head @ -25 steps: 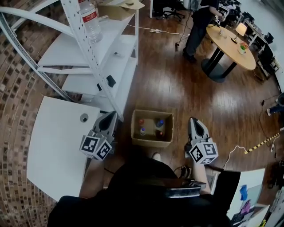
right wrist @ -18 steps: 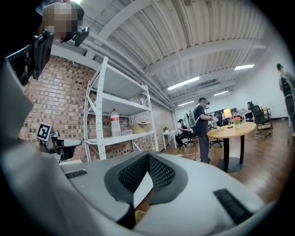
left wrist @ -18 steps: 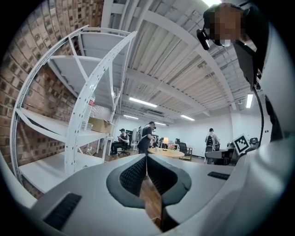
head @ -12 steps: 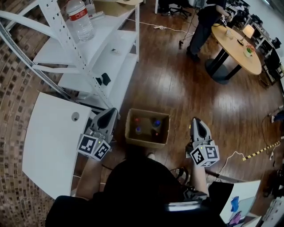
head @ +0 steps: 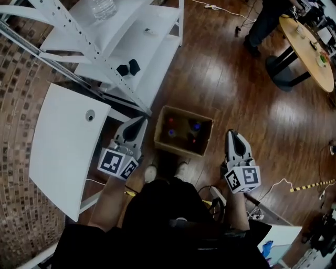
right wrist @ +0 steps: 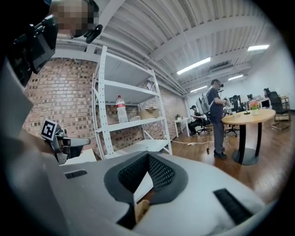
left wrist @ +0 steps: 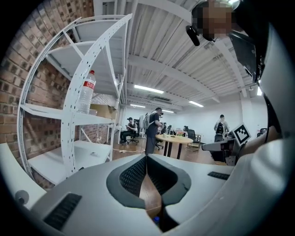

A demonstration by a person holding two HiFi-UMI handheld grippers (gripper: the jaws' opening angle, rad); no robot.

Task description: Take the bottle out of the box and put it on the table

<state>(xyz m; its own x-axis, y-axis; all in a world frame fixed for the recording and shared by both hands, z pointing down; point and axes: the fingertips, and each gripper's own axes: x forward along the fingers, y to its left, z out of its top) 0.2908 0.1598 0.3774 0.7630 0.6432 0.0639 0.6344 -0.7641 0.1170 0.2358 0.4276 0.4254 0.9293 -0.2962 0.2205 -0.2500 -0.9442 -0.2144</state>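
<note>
The bottles (head: 195,126) in the box (head: 179,148) are small blurs; the shelf bottle (head: 103,8) is cropped at top.

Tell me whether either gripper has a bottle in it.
No: the left gripper and the right gripper are shut and empty on either side of the box, with the bottles inside it.

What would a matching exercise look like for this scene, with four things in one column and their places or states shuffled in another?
1. cardboard box
2. white table
3. round wooden table
4. right gripper

A. far off, top right of the head view
B. jaws shut, empty, right of the cardboard box
C. on the floor, bottles inside
D. at the left, beside the shelving rack

Pairs: 1-C, 2-D, 3-A, 4-B
</note>
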